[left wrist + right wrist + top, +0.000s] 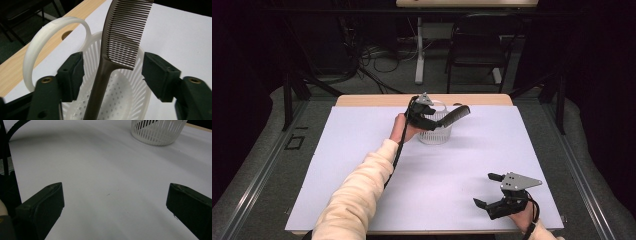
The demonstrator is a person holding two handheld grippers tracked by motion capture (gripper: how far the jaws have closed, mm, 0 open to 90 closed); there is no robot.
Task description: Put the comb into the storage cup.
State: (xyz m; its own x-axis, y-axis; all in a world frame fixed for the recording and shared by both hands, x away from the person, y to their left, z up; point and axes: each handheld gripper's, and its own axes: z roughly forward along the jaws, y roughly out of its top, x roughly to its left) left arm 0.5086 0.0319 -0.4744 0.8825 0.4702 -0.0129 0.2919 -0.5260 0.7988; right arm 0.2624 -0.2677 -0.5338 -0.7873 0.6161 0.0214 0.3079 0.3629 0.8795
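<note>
Nearest the person, at the table's near right corner, the right gripper [492, 190] rests low over the sheet with its blunt, matte black jaws spread wide and nothing between them; a flat grey three-cornered plate sits on top of it, and in the right gripper view the jaws frame only smooth bare sheet. The white sheet [362, 165] is a smooth, even covering over most of the table [362, 100], whose pale wooden edge shows as a strip along the far side. Farther out, a cream sleeve [357, 190] of soft knit reaches diagonally to the left gripper [429, 117], held over the basket [435, 136]. In the left gripper view its jaws stand apart on either side of the comb [117, 45], and neither pad presses on it, so the comb is loose between them. The comb is dark brownish plastic, with a slim, rounded handle running down into the basket and a row of fine, straight, closely set teeth rising above the rim; in the high view its toothed end leans out to the right. The basket is small, round and white, of thin plastic with slotted walls, a perforated floor and a broad arched handle [45, 35], and it stands near the table's far edge, well apart from the right gripper.
</note>
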